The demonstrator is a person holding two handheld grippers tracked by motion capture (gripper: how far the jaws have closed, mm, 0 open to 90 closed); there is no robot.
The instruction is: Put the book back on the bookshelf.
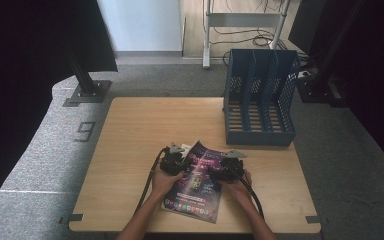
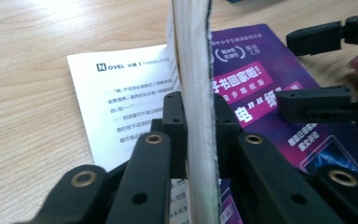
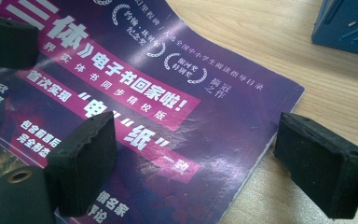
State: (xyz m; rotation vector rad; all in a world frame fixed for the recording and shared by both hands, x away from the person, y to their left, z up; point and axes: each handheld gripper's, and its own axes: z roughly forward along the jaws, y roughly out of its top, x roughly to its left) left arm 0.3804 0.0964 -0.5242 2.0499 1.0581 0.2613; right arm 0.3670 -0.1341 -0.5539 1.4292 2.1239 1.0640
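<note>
A person at a wooden table (image 1: 130,130) works a purple-covered book (image 1: 196,182) with a handheld gripper in each hand. The book lies on the near half of the table, in front of the blue slotted file rack (image 1: 261,97) that stands at the far right corner, and well apart from it.

The left gripper (image 1: 176,165) sits at the book's left edge. In the left gripper view its two black jaws are clamped on a thick sheaf of pages (image 2: 196,107), lifted edge-on and standing upright between them, pressed from both sides. Left of the sheaf a white printed page (image 2: 116,102) lies flat, headed with the word NOVEL; right of it the purple cover (image 2: 261,88) with pink banners and white Chinese lettering slopes away.

The right gripper (image 1: 228,169) rests at the book's right side, across from the left gripper. In the right gripper view its jaws stand apart, one pad (image 3: 86,161) over the cover, the other pad (image 3: 319,170) beyond the book's right edge over bare wood; neither presses on the book (image 3: 168,107). A corner of the file rack (image 3: 349,25) shows beyond the book.

The person's forearms come in from the near edge of the table, and black cables trail back from both grippers.
</note>
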